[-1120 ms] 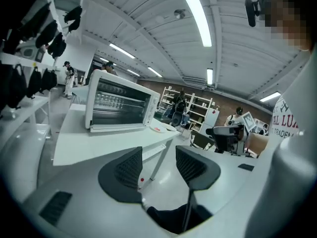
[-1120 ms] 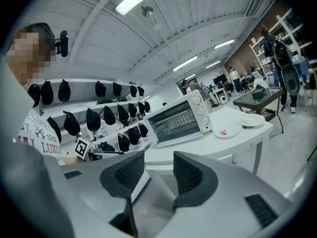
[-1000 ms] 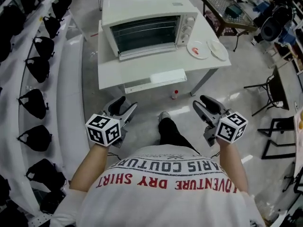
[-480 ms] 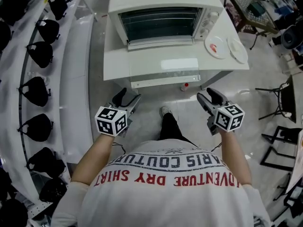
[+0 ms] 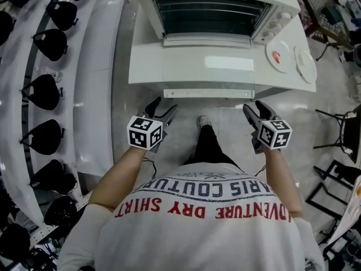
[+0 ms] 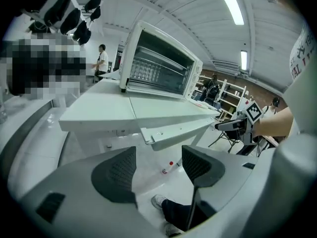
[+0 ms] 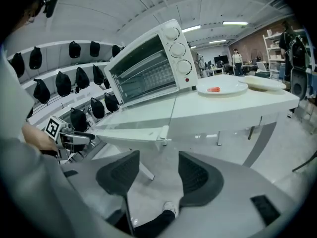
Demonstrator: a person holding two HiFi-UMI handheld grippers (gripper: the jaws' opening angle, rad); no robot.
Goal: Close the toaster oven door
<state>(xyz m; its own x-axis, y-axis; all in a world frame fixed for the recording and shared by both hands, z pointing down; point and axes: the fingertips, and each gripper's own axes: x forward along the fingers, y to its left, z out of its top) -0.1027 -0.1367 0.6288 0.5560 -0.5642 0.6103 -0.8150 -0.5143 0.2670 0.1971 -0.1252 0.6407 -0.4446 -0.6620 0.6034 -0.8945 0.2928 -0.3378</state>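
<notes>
Toaster oven (image 5: 214, 4): white, at the far side of the white tabletop (image 5: 146, 66), open front facing the person.
Oven door (image 5: 225, 64): open, folded down flat toward the person; its handle edge (image 5: 208, 93) is nearest the grippers and reaches the tabletop's near edge.
Left gripper (image 5: 162, 107): held in the air short of the tabletop, below the door's left end, not touching it; jaws spread wide, with only floor and the person's shoe showing between the pads in the left gripper view (image 6: 157, 167).
Right gripper (image 5: 256, 108): held in the air below the door's right end, clear of it; jaws spread wide, nothing between the pads in the right gripper view (image 7: 157, 175).
Plates: two on the tabletop right of the oven; the near plate (image 5: 280, 55) carries a small red item, the other plate (image 5: 304, 64) is just beside it.
Floor: shoe (image 5: 203, 121) between the two grippers; a small red-capped bottle (image 6: 167, 167) lies under the tabletop.
Left side: black bags (image 5: 45, 92) in a row on a white curved rack.
</notes>
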